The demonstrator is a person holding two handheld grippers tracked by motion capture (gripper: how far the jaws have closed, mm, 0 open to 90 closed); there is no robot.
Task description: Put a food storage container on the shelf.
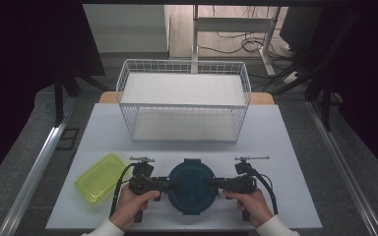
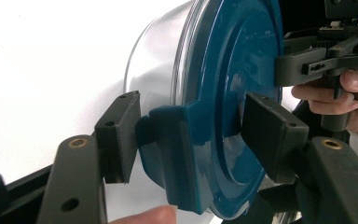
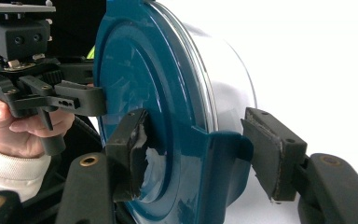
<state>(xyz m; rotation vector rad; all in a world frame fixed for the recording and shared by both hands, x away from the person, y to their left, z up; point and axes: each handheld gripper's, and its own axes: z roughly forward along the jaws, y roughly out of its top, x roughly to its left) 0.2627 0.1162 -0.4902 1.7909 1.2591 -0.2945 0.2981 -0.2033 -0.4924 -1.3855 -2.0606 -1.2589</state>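
Observation:
A round container [image 1: 192,189] with a dark blue lid [image 2: 242,70] and a clear body [image 3: 228,88] sits near the table's front edge. My left gripper [image 1: 176,185] grips it from the left. Its jaws straddle the lid's side latch [image 2: 168,154], one pad against the flap and the other on the lid's top. My right gripper [image 1: 209,184] holds the opposite latch [image 3: 219,158] the same way from the right. The right gripper [image 2: 279,65] also appears far off in the left gripper view. The left gripper [image 3: 100,100] appears far off in the right gripper view.
A yellow-green rectangular box [image 1: 100,177] lies left of the container, close to my left hand. A white wire basket [image 1: 184,123] stands at the back of the white table [image 1: 275,147]. Table legs and cables lie beyond it.

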